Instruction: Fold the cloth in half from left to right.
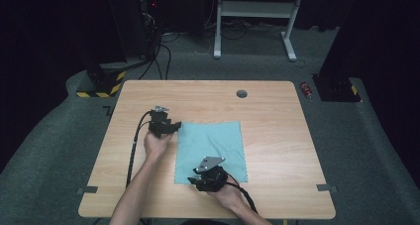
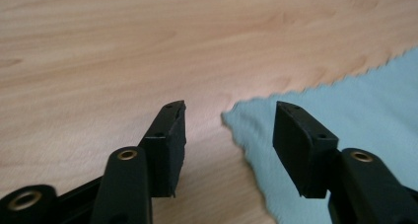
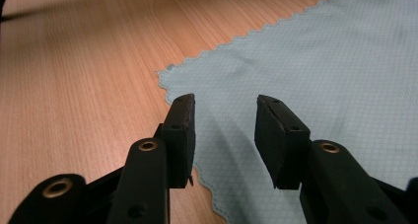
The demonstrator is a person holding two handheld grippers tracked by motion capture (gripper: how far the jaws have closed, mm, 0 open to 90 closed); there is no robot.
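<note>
High view: a light blue cloth (image 1: 210, 150) lies flat at the centre of the wooden table (image 1: 277, 136), squared to the table edges. Your left gripper (image 1: 174, 127) sits at the cloth's upper left corner, its jaws pointing right toward that corner. Your right gripper (image 1: 194, 181) sits at the cloth's lower left corner, over the bottom edge, with its grey plate on top. Your forearms enter from the bottom of the frame. A small dark round cap (image 1: 241, 93) is set in the table top near the far edge, upper centre of the frame.

Left gripper view: your left gripper (image 2: 229, 130) has its jaws partly open, with a clear gap between them. The corner of the cloth (image 2: 345, 110) points into that gap from the right of the frame. The right jaw stands over the cloth edge, the left jaw over bare table (image 2: 123, 46). The pads do not press on the fabric.

Right gripper view: your right gripper (image 3: 224, 130) likewise has its jaws partly open. The cloth (image 3: 320, 71) spreads across the upper right of the frame, its scalloped corner just above the left jaw. The cloth edge runs under the gap. The left jaw stands at the edge, the right jaw over the fabric. Nothing is pinched. Bare table (image 3: 74, 76) takes the left of the frame.
</note>
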